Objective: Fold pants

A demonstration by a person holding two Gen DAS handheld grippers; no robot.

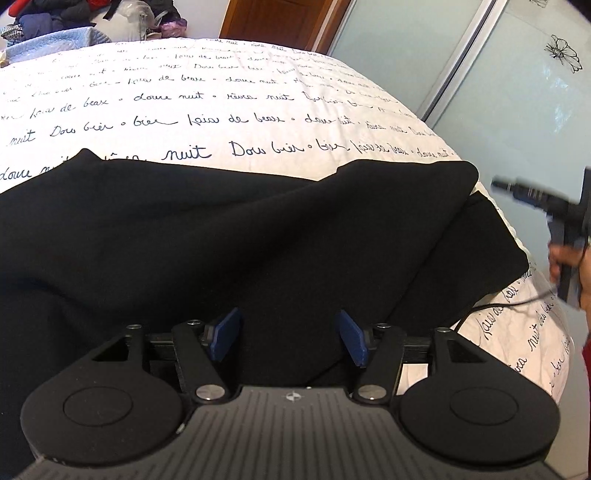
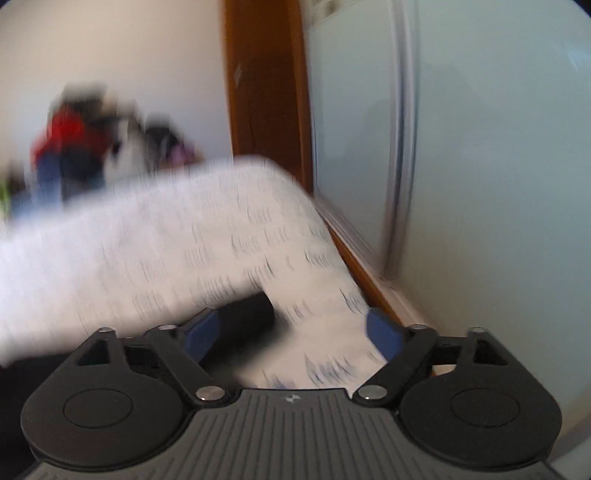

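Black pants (image 1: 221, 236) lie spread across the near part of a bed with a white cover printed in script (image 1: 221, 96). One layer is folded over, its edge running to the bed's right side. My left gripper (image 1: 290, 338) hovers just above the black cloth, open, blue pads apart with nothing pinched. The right gripper's body shows blurred at the bed's right edge (image 1: 554, 210), held by a hand. In the blurred right wrist view my right gripper (image 2: 295, 334) is open over the bed's corner, with a dark corner of the pants (image 2: 251, 325) between the pads but not gripped.
Pale green sliding wardrobe doors (image 1: 498, 92) run close along the bed's right side. A wooden door (image 1: 280, 18) stands behind the bed. A pile of clothes and bags (image 1: 85, 18) sits at the far left. A thin black cable (image 1: 491, 308) crosses the cover near the right edge.
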